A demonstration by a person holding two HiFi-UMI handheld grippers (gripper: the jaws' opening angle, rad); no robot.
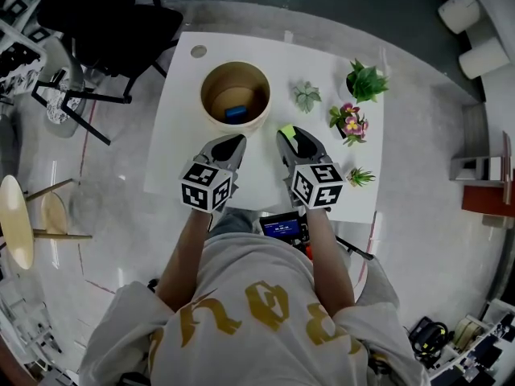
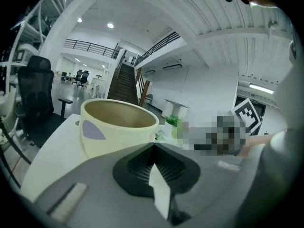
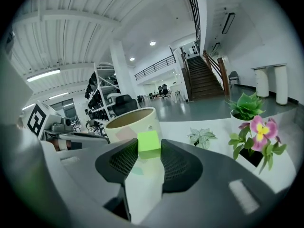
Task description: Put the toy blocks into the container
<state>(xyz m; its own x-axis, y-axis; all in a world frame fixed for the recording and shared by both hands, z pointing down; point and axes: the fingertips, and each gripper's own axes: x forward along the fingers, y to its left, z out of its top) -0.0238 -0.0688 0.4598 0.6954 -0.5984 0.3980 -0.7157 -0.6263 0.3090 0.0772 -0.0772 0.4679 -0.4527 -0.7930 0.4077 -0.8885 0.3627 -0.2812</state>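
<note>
A cream round container [image 1: 211, 107] stands on the white table [image 1: 177, 159] with a blue block [image 1: 236, 113] lying inside it. My right gripper [image 1: 288, 133] hangs just right of the container, shut on a lime-green block [image 1: 286, 129]. In the right gripper view the green block [image 3: 148, 144] sits pinched between the tips of the right gripper [image 3: 148, 148], with the container [image 3: 130, 123] behind it. My left gripper [image 1: 233, 141] hovers in front of the container, jaws together and empty. In the left gripper view the left gripper [image 2: 153, 146] has its tips meeting, close before the container [image 2: 118, 127].
Several small potted plants stand at the table's right: a green one [image 1: 366, 80], a flowering one [image 1: 348, 122], a pale one [image 1: 306, 96] and one near the front edge [image 1: 360, 176]. A black office chair [image 1: 105, 22] and a wooden stool [image 1: 20, 215] stand left of the table.
</note>
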